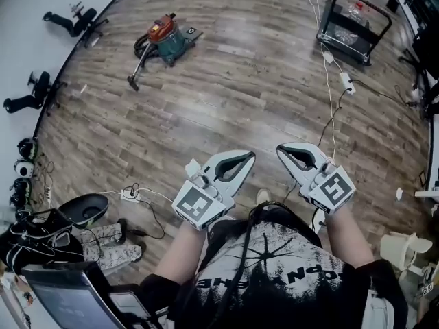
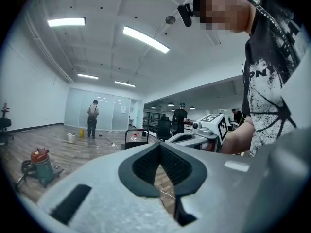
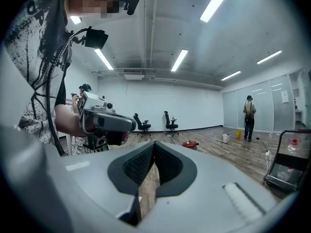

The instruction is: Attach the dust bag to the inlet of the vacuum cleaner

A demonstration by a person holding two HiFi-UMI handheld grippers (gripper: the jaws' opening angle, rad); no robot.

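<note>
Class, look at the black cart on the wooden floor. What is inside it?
Inside the cart is a clear bottle with a red cap, beside pale crumpled stuff. What that stuff is, and anything beneath it, cannot be seen.

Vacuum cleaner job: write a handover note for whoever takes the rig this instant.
Left tongs: shut, empty, held out in front of the body.
Right tongs: shut, empty, level with the left pair.
Vacuum cleaner: on the wood floor, far ahead and to the left, hose lying beside it.
Dust bag: not visible in any view.
Done: nothing that shows.
Left: find the bag, go to the cleaner, fit the bag on.
</note>
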